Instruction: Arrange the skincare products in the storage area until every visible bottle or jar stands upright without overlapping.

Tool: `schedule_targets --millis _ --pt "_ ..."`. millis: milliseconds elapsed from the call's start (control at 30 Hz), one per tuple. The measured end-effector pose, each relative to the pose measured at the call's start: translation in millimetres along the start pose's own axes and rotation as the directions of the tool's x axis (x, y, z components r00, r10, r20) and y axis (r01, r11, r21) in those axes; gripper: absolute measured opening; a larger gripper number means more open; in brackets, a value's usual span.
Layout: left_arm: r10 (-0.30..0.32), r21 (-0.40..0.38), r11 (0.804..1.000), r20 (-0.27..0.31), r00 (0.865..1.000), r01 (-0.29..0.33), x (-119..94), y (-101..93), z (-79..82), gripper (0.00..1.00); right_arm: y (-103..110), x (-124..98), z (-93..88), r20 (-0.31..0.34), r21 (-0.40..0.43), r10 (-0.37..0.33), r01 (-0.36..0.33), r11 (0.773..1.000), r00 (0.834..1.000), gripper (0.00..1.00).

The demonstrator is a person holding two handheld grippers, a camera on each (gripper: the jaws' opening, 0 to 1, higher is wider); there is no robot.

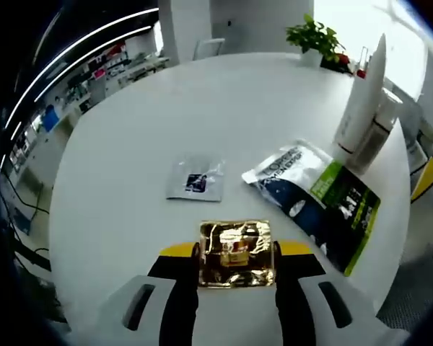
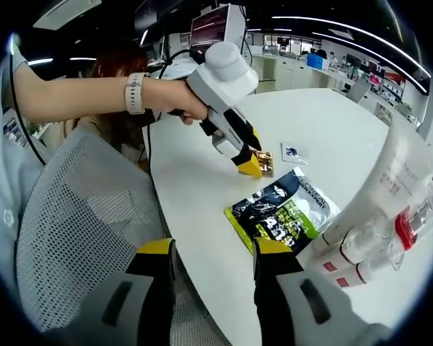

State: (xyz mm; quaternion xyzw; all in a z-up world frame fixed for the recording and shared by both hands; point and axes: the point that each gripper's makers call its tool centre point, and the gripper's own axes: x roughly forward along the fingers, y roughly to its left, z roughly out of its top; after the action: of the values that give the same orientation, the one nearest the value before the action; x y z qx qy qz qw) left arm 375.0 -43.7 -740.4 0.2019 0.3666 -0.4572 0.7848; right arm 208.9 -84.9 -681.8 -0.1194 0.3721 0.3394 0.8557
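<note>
My left gripper view sits low and close over the desk (image 1: pixel 130 144), facing across it toward a plant (image 1: pixel 314 32). My right gripper view looks from the desk's edge, farther back. The 2 views share the green-and-black pouch (image 1: pixel 325 205) (image 2: pixel 285 209).

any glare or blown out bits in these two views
Left gripper view: the window behind the potted plant is blown out, and the gold sachet in the left claw glints. Right gripper view: ceiling light strips glare; the clear bottles look stretched.
</note>
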Motion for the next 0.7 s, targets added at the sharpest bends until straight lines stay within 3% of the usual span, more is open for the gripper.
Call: schedule_targets --millis 300,333,700 --pt "-0.026 -0.018 1.000 -0.044 0.999 0.025 -10.8 7.6 -24.3 0.44 -1.0 0.1 -1.5 -0.001 0.004 0.001 -0.001 1.000 1.000 0.43" --pt "-0.031 -0.007 0.999 -0.019 0.999 0.031 -11.4 6.8 -21.3 0.43 -0.9 0.3 -1.7 -0.003 0.005 0.002 -0.002 1.000 1.000 0.43" --pt "-0.072 -0.004 0.997 -0.035 0.997 0.072 -17.3 -4.9 -28.1 0.36 1.3 1.2 -3.2 -0.011 0.004 0.007 -0.007 1.000 1.000 0.42"
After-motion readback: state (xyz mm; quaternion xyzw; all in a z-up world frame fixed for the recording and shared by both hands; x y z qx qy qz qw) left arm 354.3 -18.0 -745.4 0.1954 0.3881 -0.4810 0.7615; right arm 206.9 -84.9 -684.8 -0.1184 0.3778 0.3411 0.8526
